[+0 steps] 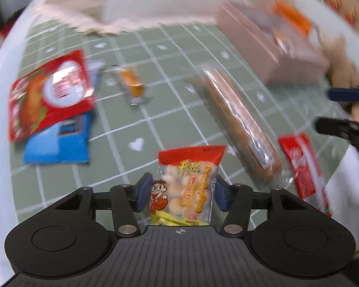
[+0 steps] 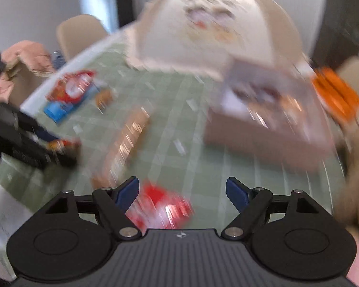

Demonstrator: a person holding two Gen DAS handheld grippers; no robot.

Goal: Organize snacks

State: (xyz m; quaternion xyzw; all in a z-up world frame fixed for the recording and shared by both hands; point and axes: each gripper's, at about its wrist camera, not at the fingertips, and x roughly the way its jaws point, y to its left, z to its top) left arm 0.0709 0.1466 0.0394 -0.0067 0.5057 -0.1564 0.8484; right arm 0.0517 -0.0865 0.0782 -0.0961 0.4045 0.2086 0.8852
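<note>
My left gripper (image 1: 182,192) is shut on a small bag of round buns (image 1: 191,181) with a red top and a cartoon face. Its blue pads press both sides, and the bag looks sharp against the smeared table. In the right wrist view that gripper (image 2: 57,146) shows at the left edge with the bag (image 2: 64,143) in it. My right gripper (image 2: 182,191) stands open wide above a blurred red packet (image 2: 160,208) on the table. Its fingers also show at the right edge of the left wrist view (image 1: 332,110). A brown box (image 1: 270,47) holding snacks stands at the far right.
On the green checked cloth (image 1: 155,110) lie a large red bag (image 1: 50,93) over a blue packet (image 1: 57,143), a small orange packet (image 1: 131,83), a long clear biscuit pack (image 1: 237,119) and a red packet (image 1: 301,165). A cream cloth bag (image 2: 203,28) stands behind, with orange packs (image 2: 335,95) at right.
</note>
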